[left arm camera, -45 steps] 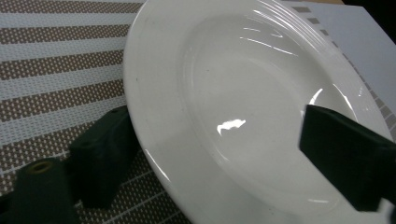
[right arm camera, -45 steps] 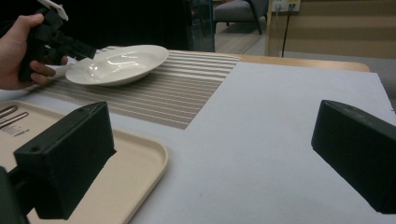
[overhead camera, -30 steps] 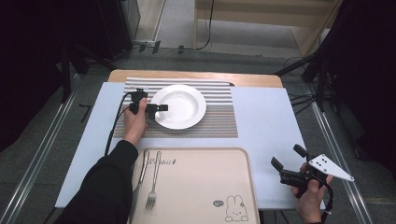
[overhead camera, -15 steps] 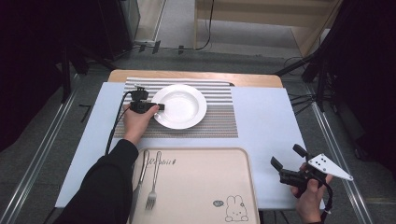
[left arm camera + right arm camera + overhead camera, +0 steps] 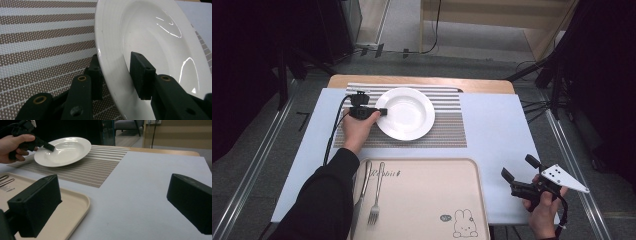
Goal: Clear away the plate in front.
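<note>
A white deep plate (image 5: pixel 407 112) lies on a striped placemat (image 5: pixel 447 131) at the back of the table. My left gripper (image 5: pixel 382 111) reaches in from the plate's left and its jaws have just been closing on the rim. In the left gripper view one pad sits under the rim and the other pad (image 5: pixel 141 75) lies against the inner slope of the plate (image 5: pixel 155 37), so my left gripper (image 5: pixel 116 75) is shut on it. My right gripper (image 5: pixel 517 166) hovers open and empty near the table's front right corner, jaws wide apart in its own view (image 5: pixel 112 202). That view also shows the plate (image 5: pixel 65 150).
A beige tray (image 5: pixel 427 200) with a rabbit print sits at the front centre. A fork (image 5: pixel 375 200) and a knife (image 5: pixel 361 197) lie on its left side. The pale blue table cover (image 5: pixel 497 130) stretches between the placemat and my right gripper.
The left gripper's jaws have closed in around the plate's left rim while the hand barely shifted. The right hand and gripper have stayed where they were.
</note>
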{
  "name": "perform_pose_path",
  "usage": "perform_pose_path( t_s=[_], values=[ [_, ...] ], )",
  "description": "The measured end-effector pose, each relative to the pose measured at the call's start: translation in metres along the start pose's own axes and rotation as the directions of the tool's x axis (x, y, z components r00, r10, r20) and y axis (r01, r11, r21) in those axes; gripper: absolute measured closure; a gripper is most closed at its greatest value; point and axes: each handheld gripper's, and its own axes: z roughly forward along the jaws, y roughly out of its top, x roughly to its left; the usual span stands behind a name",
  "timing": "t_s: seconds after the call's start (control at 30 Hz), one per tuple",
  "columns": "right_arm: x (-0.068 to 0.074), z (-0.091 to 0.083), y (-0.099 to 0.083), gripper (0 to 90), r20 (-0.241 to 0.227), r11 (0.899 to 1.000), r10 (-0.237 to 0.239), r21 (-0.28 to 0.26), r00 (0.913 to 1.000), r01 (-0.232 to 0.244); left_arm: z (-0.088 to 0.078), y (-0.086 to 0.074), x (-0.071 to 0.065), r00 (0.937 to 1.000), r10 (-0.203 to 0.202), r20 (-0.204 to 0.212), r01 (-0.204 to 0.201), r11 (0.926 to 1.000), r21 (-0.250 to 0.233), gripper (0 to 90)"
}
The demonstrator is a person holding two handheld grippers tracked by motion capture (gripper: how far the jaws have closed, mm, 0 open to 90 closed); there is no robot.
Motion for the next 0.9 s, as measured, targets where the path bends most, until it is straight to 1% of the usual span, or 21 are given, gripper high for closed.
perform_pose_path(
  t_s=[0.1,0.17,0.23,0.27,0.3,0.33,0.37,0.4,0.43,0.47,0.5,0.57,0.6,0.63,0.67,0.7,0.77,0.9],
  values=[
    [0.000,0.000,0.000,0.0,0.001,1.000,0.002,-0.001,1.0000,-0.002,-0.001,0.000,0.000,1.0000,0.002,0.009,-0.002,1.0000,0.002,64.8],
    [0.000,0.000,0.000,0.0,0.001,1.000,0.003,-0.001,1.0000,-0.003,-0.002,0.000,0.001,0.9996,-0.003,0.028,0.003,1.0000,0.005,65.5],
    [0.000,-0.001,0.000,0.0,0.001,1.000,0.003,-0.001,1.0000,-0.003,-0.002,0.001,0.001,0.9993,-0.003,0.037,0.003,1.0000,0.003,66.3],
    [0.000,0.000,0.000,0.0,0.002,1.000,0.002,-0.001,1.0000,-0.002,-0.003,0.001,0.001,0.9988,-0.008,0.048,0.007,1.0000,0.002,66.7],
    [0.000,-0.001,0.000,0.0,0.002,1.000,0.004,0.000,1.0000,-0.004,-0.003,0.001,0.002,0.9974,-0.017,0.071,0.017,0.9999,0.000,67.6],
    [0.000,0.000,0.000,0.0,0.002,1.000,0.004,-0.001,1.0000,-0.004,-0.004,0.001,0.003,0.9962,-0.021,0.085,0.021,0.9998,0.002,68.9],
    [0.000,0.000,0.000,0.0,0.003,1.000,0.004,0.000,1.0000,-0.004,-0.003,0.001,0.002,0.9934,-0.018,0.114,0.016,0.9998,0.016,70.1],
    [0.000,0.000,0.000,0.0,0.003,1.000,0.004,-0.001,1.0000,-0.004,-0.001,0.000,-0.001,0.9948,0.004,0.102,-0.007,0.9996,0.027,71.9],
    [0.000,0.000,0.000,0.0,0.003,1.000,0.004,-0.001,1.0000,-0.004,0.000,0.000,-0.005,0.9962,0.033,0.080,-0.036,0.9988,0.034,72.5],
    [0.000,-0.001,0.000,0.0,0.003,1.000,0.004,-0.001,1.0000,-0.004,0.000,-0.001,-0.005,0.9950,0.031,0.095,-0.033,0.9992,0.021,72.7],
    [0.000,-0.001,0.000,0.0,0.003,1.000,0.004,-0.002,1.0000,-0.004,-0.001,0.000,-0.005,0.9937,0.024,0.109,-0.026,0.9995,0.017,75.0],
    [0.000,-0.001,0.000,0.0,0.004,1.000,0.003,-0.001,1.0000,-0.003,-0.001,0.001,-0.008,0.9937,0.021,0.110,-0.022,0.9997,0.008,76.0],
    [0.000,-0.001,0.000,0.0,0.005,1.000,0.003,-0.002,1.0000,-0.003,-0.002,0.001,-0.009,0.9922,0.012,0.124,-0.013,0.9999,0.004,77.2],
    [0.000,-0.001,0.000,0.0,0.005,1.000,0.004,-0.002,1.0000,-0.004,-0.002,0.002,-0.010,0.9912,0.012,0.132,-0.012,0.9999,-0.001,78.8],
    [0.000,-0.001,0.000,0.0,0.004,1.000,0.005,-0.003,1.0000,-0.005,-0.003,0.002,-0.012,0.9911,0.016,0.132,-0.015,0.9999,-0.006,79.9],
    [0.000,-0.001,0.000,0.0,0.004,1.000,0.005,-0.003,1.0000,-0.005,-0.003,0.003,-0.014,0.9925,0.014,0.121,-0.014,0.9999,-0.002,80.3],
    [0.000,-0.001,0.000,0.0,0.004,1.000,0.006,-0.002,1.0000,-0.006,-0.004,0.004,-0.016,0.9936,0.007,0.112,-0.007,1.0000,0.001,80.3],
    [0.000,-0.002,0.001,0.0,0.005,1.000,0.004,-0.003,1.0000,-0.004,-0.004,0.005,-0.016,0.9933,-0.007,0.115,0.006,1.0000,0.005,80.7]
  ],
)
